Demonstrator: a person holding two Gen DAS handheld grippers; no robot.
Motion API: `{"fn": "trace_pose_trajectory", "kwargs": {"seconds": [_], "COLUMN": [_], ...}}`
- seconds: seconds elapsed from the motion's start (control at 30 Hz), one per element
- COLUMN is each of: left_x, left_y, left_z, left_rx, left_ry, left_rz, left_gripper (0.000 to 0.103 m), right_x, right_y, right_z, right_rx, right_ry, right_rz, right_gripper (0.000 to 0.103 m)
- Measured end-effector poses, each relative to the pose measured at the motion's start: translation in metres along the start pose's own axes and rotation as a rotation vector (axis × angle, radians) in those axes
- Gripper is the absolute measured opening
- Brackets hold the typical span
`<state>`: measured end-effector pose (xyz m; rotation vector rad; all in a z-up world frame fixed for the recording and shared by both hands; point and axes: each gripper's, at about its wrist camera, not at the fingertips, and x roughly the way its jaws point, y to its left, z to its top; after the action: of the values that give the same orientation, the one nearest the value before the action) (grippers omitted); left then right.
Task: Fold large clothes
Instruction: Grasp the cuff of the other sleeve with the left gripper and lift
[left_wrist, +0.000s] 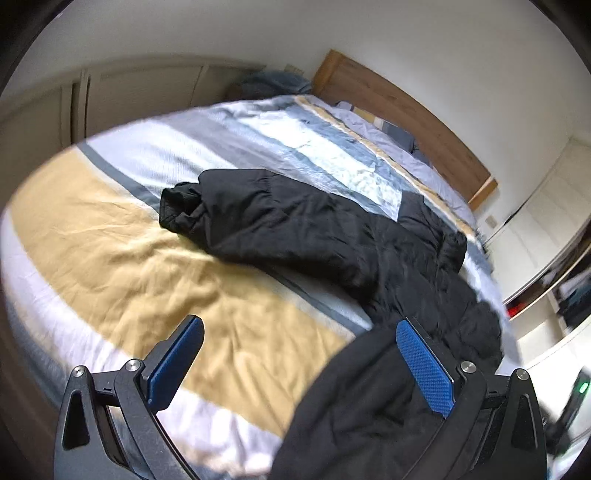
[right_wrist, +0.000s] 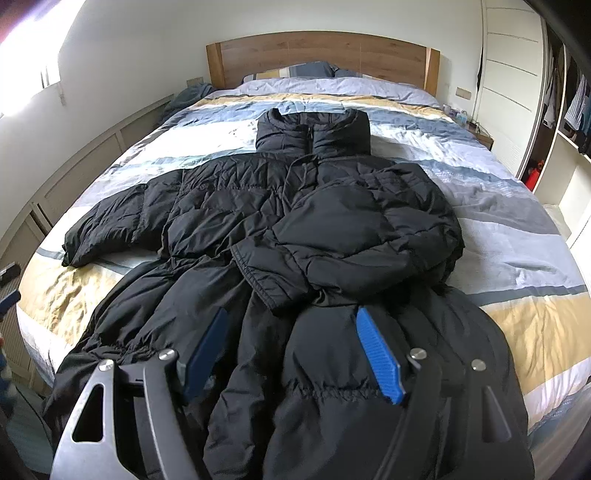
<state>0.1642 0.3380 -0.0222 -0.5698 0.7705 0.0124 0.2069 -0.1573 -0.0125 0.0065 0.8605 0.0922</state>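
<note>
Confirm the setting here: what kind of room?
A bedroom, most likely in a home: a made bed with a striped duvet, a wooden headboard and an open wardrobe. The black puffer jacket lies spread on it.

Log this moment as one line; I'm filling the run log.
stage: sleeve folding | black puffer jacket on bed: right sleeve folded in, left sleeve out | left gripper open | right gripper open

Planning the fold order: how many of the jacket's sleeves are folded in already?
1. The right-hand sleeve lies folded across the chest of the black jacket; the left-hand sleeve lies stretched out flat on the striped duvet.
</note>
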Motion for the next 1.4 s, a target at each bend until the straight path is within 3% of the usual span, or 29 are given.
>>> {"fn": "trace_pose_trajectory", "kwargs": {"seconds": [0.2, 0.37, 0.6, 0.83, 0.9, 1.0, 1.1, 1.4], "left_x": [0.055, 0.105, 0.149, 0.174, 0.177, 0.174, 0.163, 0.126], "left_y": [0.062, 0.102, 0.134, 0.14, 0.139, 0.142, 0.14, 0.099], "left_z": [0.047, 0.057, 0.068, 0.078, 0.078, 0.078, 0.078, 0.09], "left_rx": [-0.205, -0.42, -0.555, -0.608, -0.617, -0.618, -0.59, -0.444], "left_ry": [0.067, 0.101, 0.088, 0.081, 0.083, 0.073, 0.066, 0.038], "left_rz": [-0.124, -0.237, -0.226, -0.259, -0.28, -0.302, -0.313, -0.292], "left_gripper": [0.101, 0.094, 0.082, 0.055, 0.037, 0.023, 0.015, 0.012], "right_x": [0.011, 0.018, 0.021, 0.022, 0.021, 0.016, 0.013, -0.009], "right_y": [-0.005, -0.022, -0.049, -0.065, -0.066, -0.067, -0.068, -0.065], "right_z": [-0.001, -0.001, -0.003, -0.008, -0.007, -0.006, -0.006, -0.009], "right_rx": [0.001, 0.021, 0.063, 0.085, 0.087, 0.088, 0.091, 0.088], "right_ry": [0.021, 0.041, 0.058, 0.075, 0.072, 0.058, 0.05, 0.006], "right_rz": [-0.023, -0.066, -0.122, -0.145, -0.147, -0.147, -0.141, -0.105], "right_gripper": [0.072, 0.072, 0.072, 0.072, 0.072, 0.072, 0.072, 0.072]}}
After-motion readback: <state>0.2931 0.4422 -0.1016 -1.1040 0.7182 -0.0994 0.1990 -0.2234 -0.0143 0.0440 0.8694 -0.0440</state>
